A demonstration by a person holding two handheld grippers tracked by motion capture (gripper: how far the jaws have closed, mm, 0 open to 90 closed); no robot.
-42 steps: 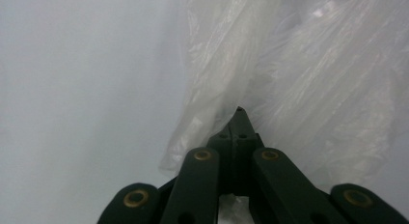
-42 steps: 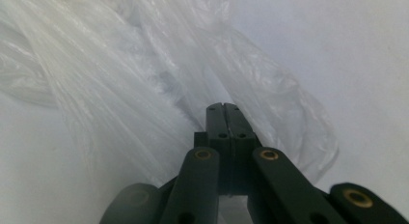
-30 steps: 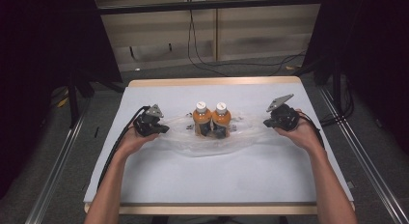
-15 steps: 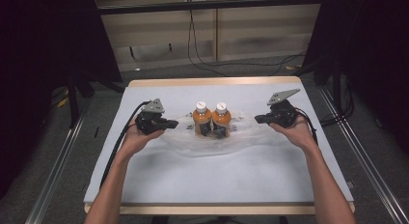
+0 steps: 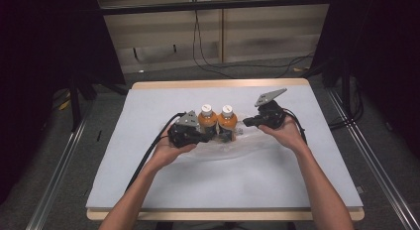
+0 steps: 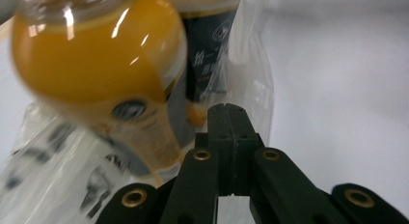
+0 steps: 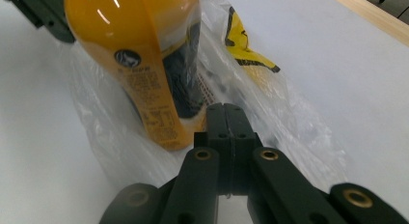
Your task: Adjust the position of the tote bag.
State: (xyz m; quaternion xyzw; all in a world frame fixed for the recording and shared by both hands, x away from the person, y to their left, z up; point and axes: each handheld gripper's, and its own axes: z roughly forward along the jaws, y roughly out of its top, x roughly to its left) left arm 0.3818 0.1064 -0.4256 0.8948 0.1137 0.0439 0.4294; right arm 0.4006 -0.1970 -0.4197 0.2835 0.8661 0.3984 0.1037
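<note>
My left gripper sits just on the near-left side of the two bottles, and in the left gripper view its jaws are pressed together with clear film bunched around the tips; I judge they are pinching the plastic bag, though the film between them is hard to make out. My right gripper is on the bottles' right side. In the right gripper view its jaws are also closed tight, with the same bag crumpled just beyond them, so I read that as a second pinch on the film.

The two orange juice bottles stand upright, side by side and touching, near the middle of the desk, white caps up, with the bag gathered loosely around their bases and spreading toward me.

I take the step in hand to be working the bag up or off around the bottles. To do it well, I would keep both pinches on film only, clear of the bottle walls, and move the two sides evenly so neither bottle tips. Thin film slips and tears, so a slow, level pull suits it. The yellow printed patch lies beyond the right bottle.
</note>
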